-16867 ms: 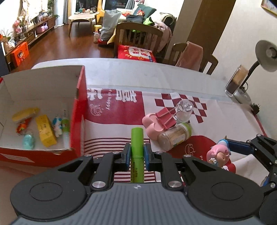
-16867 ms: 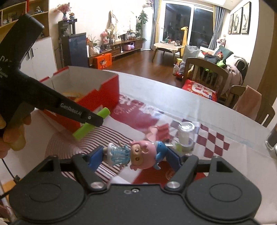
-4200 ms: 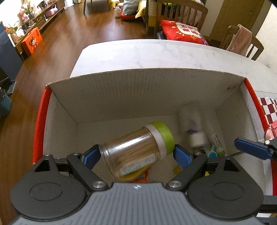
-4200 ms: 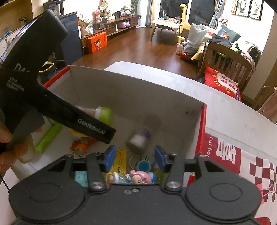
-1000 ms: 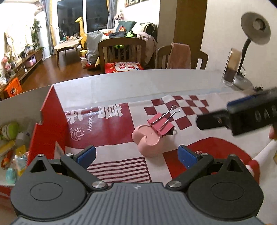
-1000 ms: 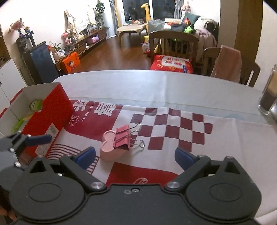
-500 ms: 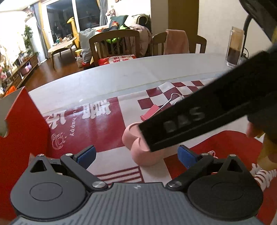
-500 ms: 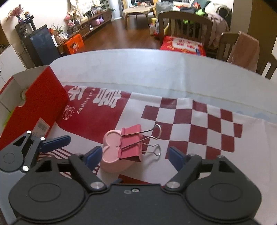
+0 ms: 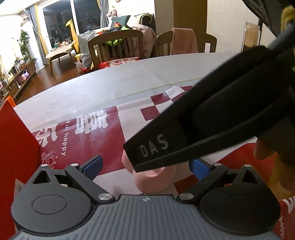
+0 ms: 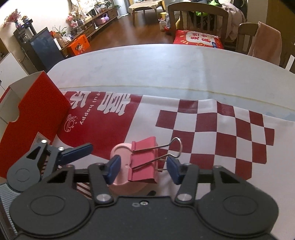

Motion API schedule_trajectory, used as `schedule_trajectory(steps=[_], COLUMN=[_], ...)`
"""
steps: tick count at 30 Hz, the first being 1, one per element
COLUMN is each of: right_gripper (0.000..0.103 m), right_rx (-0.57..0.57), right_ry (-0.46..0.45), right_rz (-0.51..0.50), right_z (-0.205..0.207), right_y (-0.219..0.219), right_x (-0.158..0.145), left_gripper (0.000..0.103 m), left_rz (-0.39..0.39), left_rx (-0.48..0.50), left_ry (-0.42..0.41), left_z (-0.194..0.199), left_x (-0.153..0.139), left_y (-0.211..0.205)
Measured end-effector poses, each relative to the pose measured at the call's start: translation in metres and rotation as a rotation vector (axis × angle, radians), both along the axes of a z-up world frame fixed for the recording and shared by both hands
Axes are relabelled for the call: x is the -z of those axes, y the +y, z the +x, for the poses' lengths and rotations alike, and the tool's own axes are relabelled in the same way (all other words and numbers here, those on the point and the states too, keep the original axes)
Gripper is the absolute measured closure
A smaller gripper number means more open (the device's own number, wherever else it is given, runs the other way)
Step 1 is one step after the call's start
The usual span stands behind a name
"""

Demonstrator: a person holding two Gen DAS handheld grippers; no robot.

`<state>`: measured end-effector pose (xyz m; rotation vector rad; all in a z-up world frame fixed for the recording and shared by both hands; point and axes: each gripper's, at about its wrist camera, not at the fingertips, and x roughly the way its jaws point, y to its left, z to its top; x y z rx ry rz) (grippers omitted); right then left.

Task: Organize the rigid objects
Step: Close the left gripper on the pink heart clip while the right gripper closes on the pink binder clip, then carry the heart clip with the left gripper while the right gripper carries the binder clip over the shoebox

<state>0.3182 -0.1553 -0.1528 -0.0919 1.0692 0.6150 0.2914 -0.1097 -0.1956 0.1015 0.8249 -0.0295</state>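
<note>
A pink heart-shaped piece point(image 10: 119, 153) lies on the red-and-white cloth with a pink binder clip point(image 10: 143, 160) clamped on it. My right gripper point(image 10: 144, 169) hangs over them with its jaws closing. The clip and heart sit between its blue pads, and I see no firm press on either. My left gripper point(image 9: 145, 165) stands open, close in from the left. In its view the right gripper's black body point(image 9: 202, 129) hides most of the heart point(image 9: 153, 179). One of the left gripper's fingers point(image 10: 77, 151) shows in the right wrist view.
The red cardboard box point(image 10: 27, 114) stands at the left edge of the cloth, close to the left gripper. A person's hand point(image 9: 263, 151) holds the right gripper. Wooden chairs point(image 10: 197, 16) stand behind the white table point(image 10: 166, 64).
Both grippers have come down and closer to the heart and clip. The right jaws have narrowed around them. The right gripper's body now covers more of the left wrist view.
</note>
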Motion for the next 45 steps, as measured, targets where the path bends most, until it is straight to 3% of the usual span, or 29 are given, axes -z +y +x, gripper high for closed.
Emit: schedule_trajectory(steps=[2,7,11,17,27,45], right_gripper=[0.052,0.061,0.071,0.072,0.071,0.071], right_rx=[0.003,0.007,0.02,0.054,0.132,0.097], right_ry=[0.004,0.006,0.0,-0.002,-0.029,-0.111], right_rz=[0.008,0.019,0.025,0.032,0.064,0.098], right_z=[0.001,0.001,0.002,0.002,-0.002,-0.06], right_y=[-0.001,-0.001,-0.002,-0.006,-0.034,-0.059], right_x=[0.0,-0.001,-0.002,-0.003,-0.021,-0.086], left_gripper=[0.007,0.015,0.016,0.034,0.035,0.038], left_rz=[-0.012,-0.038,-0.043,-0.065,-0.083,-0.185], left_rx=[-0.004,-0.003,-0.004,0.005,-0.025,-0.106], left_ry=[0.012,0.03,0.031,0.035,0.038,-0.004], left_z=[0.002,0.006,0.009,0.013,0.008,-0.04], left_x=[0.002,0.006,0.006,0.003,-0.005,-0.069], left_y=[0.0,0.002,0.002,0.001,0.007,0.042])
